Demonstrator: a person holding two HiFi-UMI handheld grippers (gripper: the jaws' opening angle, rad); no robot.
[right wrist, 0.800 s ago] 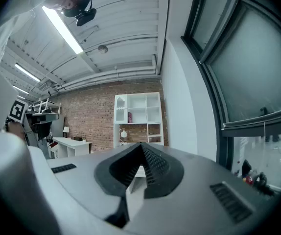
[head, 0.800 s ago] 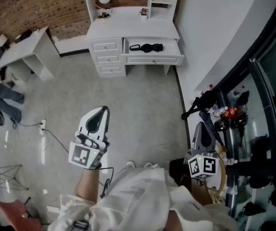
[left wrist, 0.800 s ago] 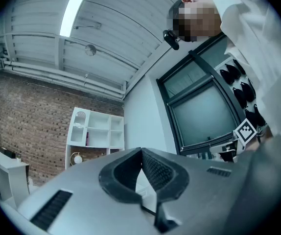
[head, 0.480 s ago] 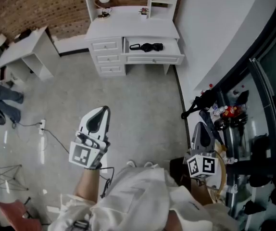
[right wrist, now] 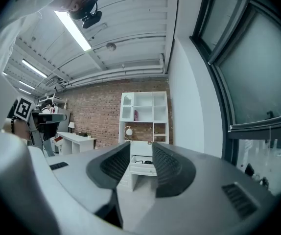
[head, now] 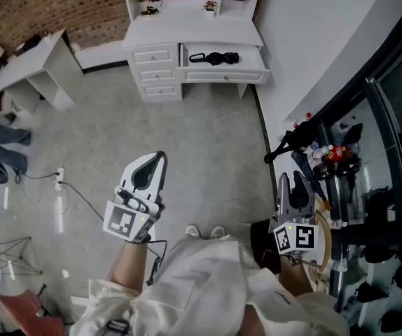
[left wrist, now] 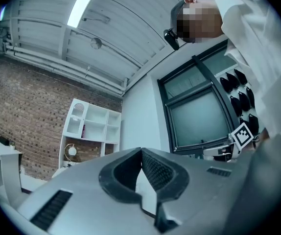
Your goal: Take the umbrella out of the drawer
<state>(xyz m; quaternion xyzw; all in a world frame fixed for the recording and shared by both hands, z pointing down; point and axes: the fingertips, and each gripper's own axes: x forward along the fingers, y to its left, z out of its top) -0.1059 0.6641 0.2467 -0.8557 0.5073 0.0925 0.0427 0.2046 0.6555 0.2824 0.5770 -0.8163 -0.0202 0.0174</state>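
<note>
a pinch on the bulky folds could slip, since the right gripper [head: 290,182] stands only a little open, empty; the left gripper [head: 153,161] is closed on nothing. the umbrella [head: 215,57] lies in the open drawer [head: 225,75], far across the floor, long axis left to right, loop end left.

The grey left tool [left wrist: 141,153] with black ribbed pads has its jaws meeting at the tips, nothing between them. Beyond it, a white open-shelved cabinet [left wrist: 92,126] stands against a red brick wall [left wrist: 28,106], beside a dark-framed window [left wrist: 199,116].
</note>
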